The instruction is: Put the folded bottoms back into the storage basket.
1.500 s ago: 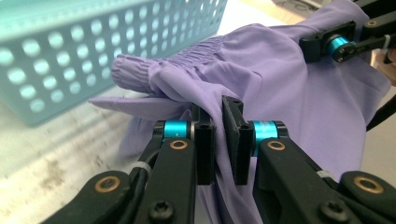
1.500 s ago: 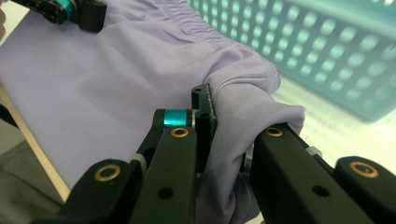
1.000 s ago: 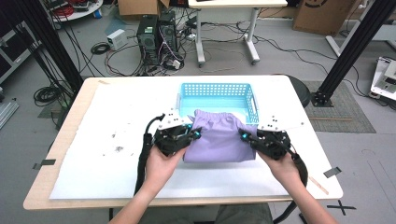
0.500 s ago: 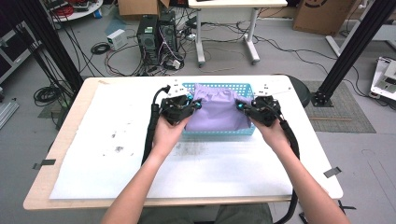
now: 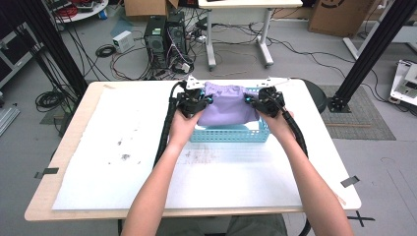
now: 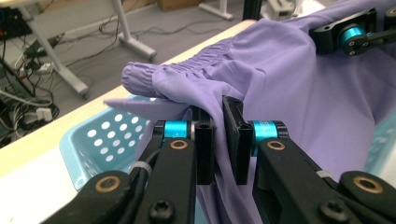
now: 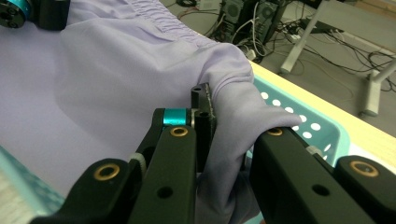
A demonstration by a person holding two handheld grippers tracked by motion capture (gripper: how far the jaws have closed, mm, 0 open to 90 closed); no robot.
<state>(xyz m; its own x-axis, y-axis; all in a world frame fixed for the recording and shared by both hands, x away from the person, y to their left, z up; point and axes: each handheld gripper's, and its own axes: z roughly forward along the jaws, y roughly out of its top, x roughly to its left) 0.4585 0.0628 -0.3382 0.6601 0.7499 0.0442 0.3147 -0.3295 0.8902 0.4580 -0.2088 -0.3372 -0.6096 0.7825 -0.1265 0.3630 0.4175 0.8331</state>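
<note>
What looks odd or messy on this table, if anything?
Only small things. The white table cover has dark smudges left of the middle. The purple garment is bunched and stretched over the blue basket, pinched by the left tool and the right tool. Nothing looks spilled or broken.

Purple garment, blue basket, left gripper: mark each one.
purple garment point(image 5: 227, 105), high view, middle of the cloth
blue basket point(image 5: 231, 134), high view, near wall
left gripper point(image 6: 217, 135), left gripper view, between its jaws

Smooth, matt lilac cloth garment with a gathered elastic hem drapes over a perforated light-blue plastic basket; matt black gripper jaws, anodised blue metal fittings.
</note>
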